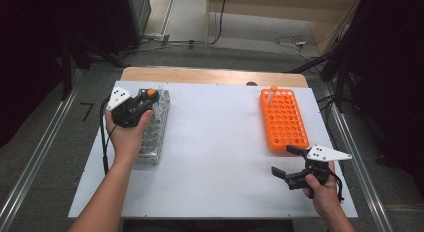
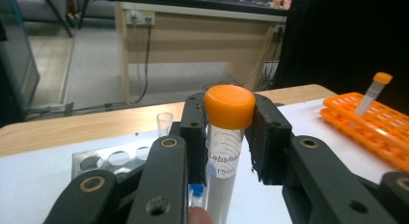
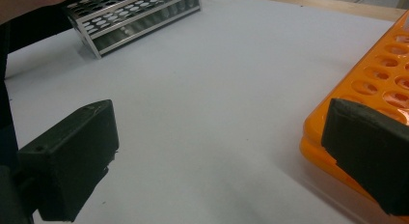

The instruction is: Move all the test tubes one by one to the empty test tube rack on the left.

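Pinched upright between the jaws of the left gripper (image 2: 226,137) above the metal perforated tube rack (image 1: 156,126): a clear plastic tube with an orange screw cap (image 2: 225,151), printed "Labshe…" and "15mL", long axis vertical, cap uppermost; right gripper (image 1: 289,163) spread wide, just beside the orange plastic rack (image 1: 283,120) on the white worktop (image 1: 220,142).

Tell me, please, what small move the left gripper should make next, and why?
Probably carry the tube right, toward the orange rack. The left gripper is shut on the tube just under its orange cap, above the metal rack, and one capped tube already stands in the orange rack.
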### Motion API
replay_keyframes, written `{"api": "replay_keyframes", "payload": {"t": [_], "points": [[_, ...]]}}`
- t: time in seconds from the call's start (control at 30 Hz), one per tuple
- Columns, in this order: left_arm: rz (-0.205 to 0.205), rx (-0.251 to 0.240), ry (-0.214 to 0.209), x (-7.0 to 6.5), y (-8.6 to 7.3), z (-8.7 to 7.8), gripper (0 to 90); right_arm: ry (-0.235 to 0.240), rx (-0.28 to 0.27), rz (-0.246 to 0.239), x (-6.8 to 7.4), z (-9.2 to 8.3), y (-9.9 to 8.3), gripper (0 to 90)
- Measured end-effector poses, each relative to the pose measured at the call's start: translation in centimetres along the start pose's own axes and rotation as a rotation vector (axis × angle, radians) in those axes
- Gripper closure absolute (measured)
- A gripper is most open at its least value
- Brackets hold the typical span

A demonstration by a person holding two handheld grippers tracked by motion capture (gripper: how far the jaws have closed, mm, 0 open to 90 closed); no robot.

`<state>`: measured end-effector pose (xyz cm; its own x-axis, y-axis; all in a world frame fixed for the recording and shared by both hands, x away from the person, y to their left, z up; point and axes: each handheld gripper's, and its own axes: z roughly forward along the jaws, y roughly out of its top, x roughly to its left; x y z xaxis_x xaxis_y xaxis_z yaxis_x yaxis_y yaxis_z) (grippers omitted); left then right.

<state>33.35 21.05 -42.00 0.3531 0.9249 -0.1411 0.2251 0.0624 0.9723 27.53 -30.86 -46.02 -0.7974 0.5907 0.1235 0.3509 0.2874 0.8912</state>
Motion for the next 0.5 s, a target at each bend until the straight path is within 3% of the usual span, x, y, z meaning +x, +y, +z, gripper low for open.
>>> {"api": "replay_keyframes", "payload": {"t": [0.17,0.37,0.5], "points": [[-0.005,0.05,0.021,0.14,-0.57,0.01,70.8,-0.001,0.003,-0.001,-0.04,0.03,-0.06,0.0],[-0.001,0.156,0.041,-0.02,-0.86,0.14,70.6,-0.003,0.005,0.001,-0.14,0.11,-0.11,0.0],[-0.004,0.17,0.032,-0.04,-0.84,0.22,70.4,-0.005,0.006,0.002,-0.08,0.15,-0.11,0.0]]}}
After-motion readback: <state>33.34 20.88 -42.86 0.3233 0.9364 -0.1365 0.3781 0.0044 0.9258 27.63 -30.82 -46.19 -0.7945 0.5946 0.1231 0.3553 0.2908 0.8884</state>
